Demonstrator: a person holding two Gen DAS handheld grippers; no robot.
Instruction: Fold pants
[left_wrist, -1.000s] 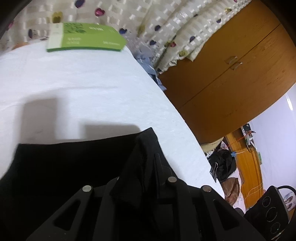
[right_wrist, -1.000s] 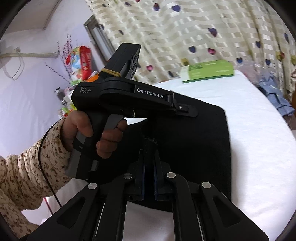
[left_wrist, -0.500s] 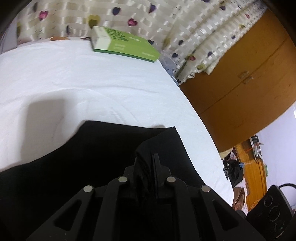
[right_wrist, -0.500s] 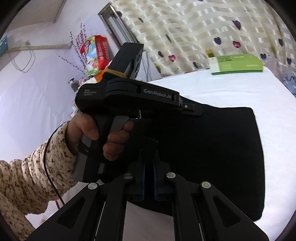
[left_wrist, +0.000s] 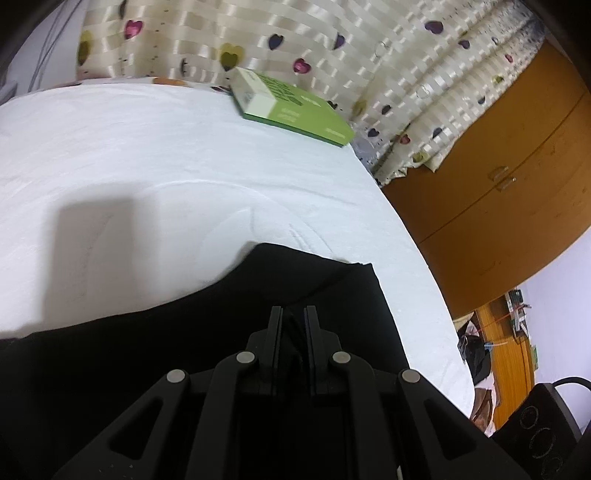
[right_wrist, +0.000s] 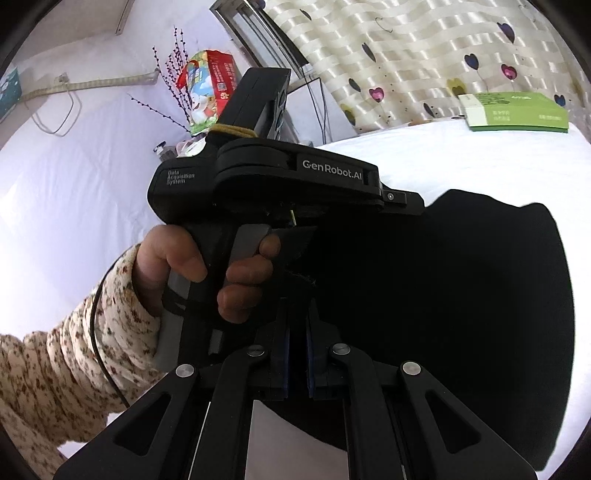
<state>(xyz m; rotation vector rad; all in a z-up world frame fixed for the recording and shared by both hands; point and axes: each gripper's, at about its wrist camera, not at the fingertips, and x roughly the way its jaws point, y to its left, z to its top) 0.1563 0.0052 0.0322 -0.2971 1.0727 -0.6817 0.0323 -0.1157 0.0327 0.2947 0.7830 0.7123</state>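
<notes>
The black pants (left_wrist: 155, 354) lie on the white bed; in the right wrist view they (right_wrist: 443, 314) spread as a dark sheet to the right. My left gripper (left_wrist: 293, 314) is shut on a fold of the black cloth near the pants' far right corner. My right gripper (right_wrist: 295, 306) is shut on the near edge of the pants. The left gripper's black body (right_wrist: 280, 184), held by a hand in a floral sleeve, shows just beyond it and hides part of the cloth.
A green and white box (left_wrist: 291, 107) lies at the far end of the white bed (left_wrist: 147, 166), in front of a heart-print curtain (left_wrist: 332, 48). A wooden wardrobe (left_wrist: 498, 206) stands to the right of the bed. A black stool (left_wrist: 543, 428) is low right.
Both grippers have carried the pants' held edge forward across the bed toward the green box. The cloth now reaches further over the sheet, and the far edge bulges upward.
</notes>
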